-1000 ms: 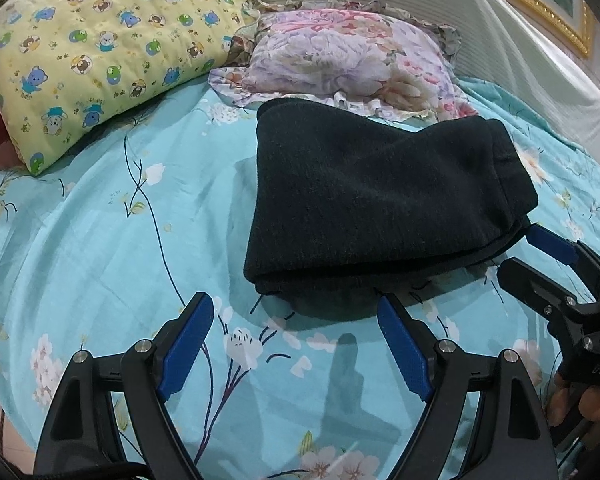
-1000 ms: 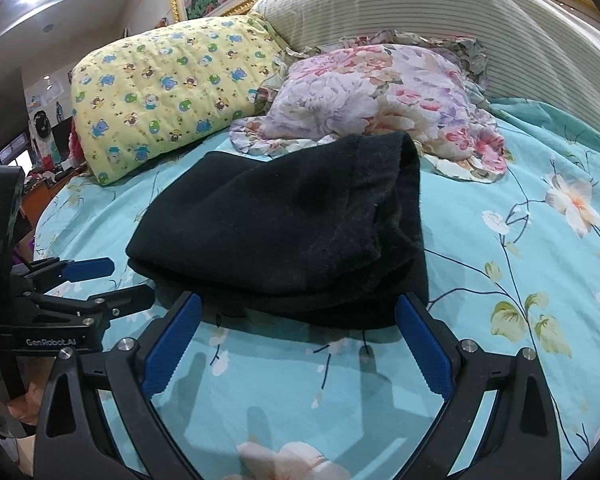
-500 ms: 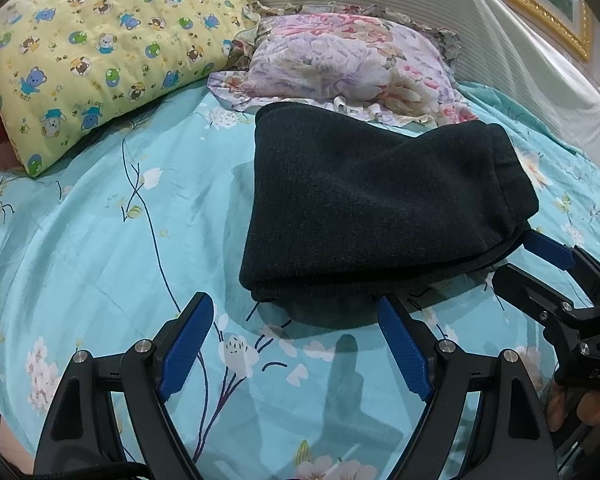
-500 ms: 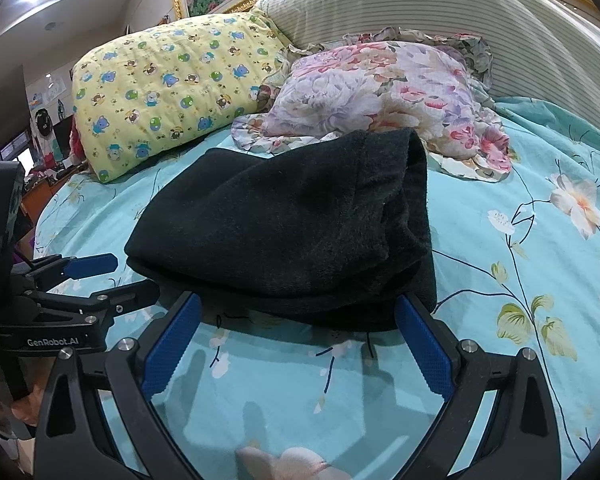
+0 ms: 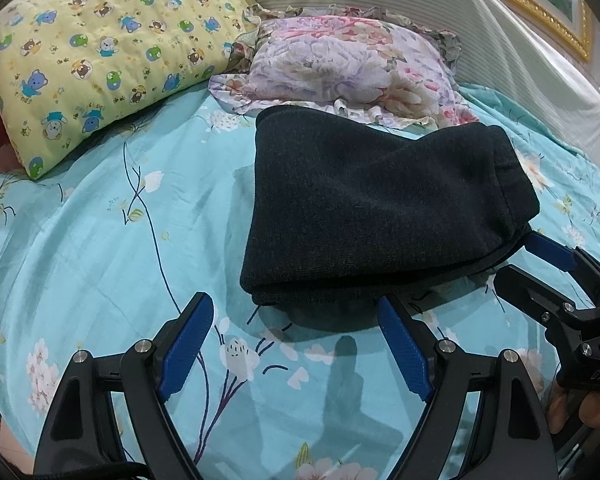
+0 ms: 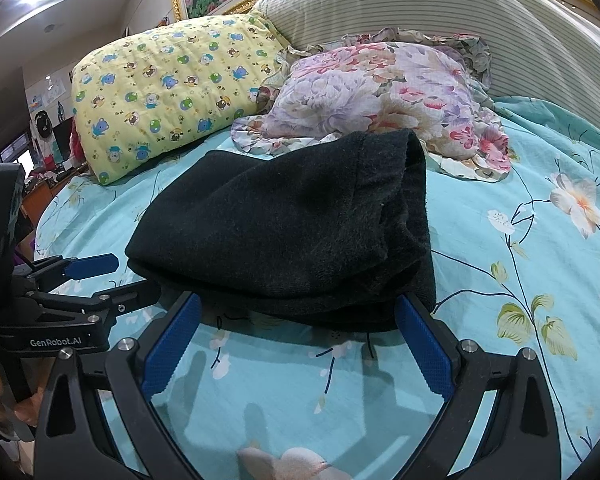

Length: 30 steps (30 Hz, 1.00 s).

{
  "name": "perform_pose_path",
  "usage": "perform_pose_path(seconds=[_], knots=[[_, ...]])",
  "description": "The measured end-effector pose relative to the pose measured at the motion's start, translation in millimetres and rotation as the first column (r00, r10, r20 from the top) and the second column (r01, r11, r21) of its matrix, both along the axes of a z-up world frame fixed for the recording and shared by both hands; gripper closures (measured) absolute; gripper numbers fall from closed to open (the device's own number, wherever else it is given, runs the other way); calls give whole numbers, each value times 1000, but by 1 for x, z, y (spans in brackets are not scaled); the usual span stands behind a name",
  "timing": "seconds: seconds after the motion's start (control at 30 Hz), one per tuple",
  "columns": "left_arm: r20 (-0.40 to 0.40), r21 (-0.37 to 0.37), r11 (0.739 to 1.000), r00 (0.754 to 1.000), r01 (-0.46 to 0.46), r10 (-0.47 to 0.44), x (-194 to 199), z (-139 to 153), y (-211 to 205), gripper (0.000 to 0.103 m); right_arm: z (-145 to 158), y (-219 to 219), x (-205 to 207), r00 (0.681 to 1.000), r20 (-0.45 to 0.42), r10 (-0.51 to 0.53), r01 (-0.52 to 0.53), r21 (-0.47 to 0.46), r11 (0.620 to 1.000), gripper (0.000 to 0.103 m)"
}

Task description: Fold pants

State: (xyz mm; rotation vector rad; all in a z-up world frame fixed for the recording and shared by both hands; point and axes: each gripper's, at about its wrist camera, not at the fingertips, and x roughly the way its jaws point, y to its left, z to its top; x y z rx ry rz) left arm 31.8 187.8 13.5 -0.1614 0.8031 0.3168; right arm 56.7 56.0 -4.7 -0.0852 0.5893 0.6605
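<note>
Folded black pants [image 5: 376, 216] on floral teal bedsheet [image 5: 100, 232]; both grippers empty.

Pants lie in a compact multi-layer bundle just in front of the floral ruffled pillow [image 5: 352, 68], with the yellow bear-print pillow [image 5: 100, 56] to its left. Left gripper [image 5: 296, 344]: fingers spread wide, just short of the bundle's near edge. Right gripper [image 6: 296, 336]: spread likewise, blue pads [image 6: 424, 348] at the near hem, nothing pinched.
</note>
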Motion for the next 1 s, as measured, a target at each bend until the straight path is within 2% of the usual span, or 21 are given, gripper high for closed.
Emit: perform_pose_path(seconds=[0.3,0.73,1.0], knots=[[-1,-3,1000,1000,4,-4,1,0,1,18,0,0,0,1000,-1,0,0,4,1000,6],[31,-11,1000,1000,-2,2,1,14,2,18,14,-1,-3,1000,25,-18,18,26,1000,6],[57,-73,997,998,-2,6,0,20,7,18,18,-5,-2,999,26,-30,29,35,999,6]])
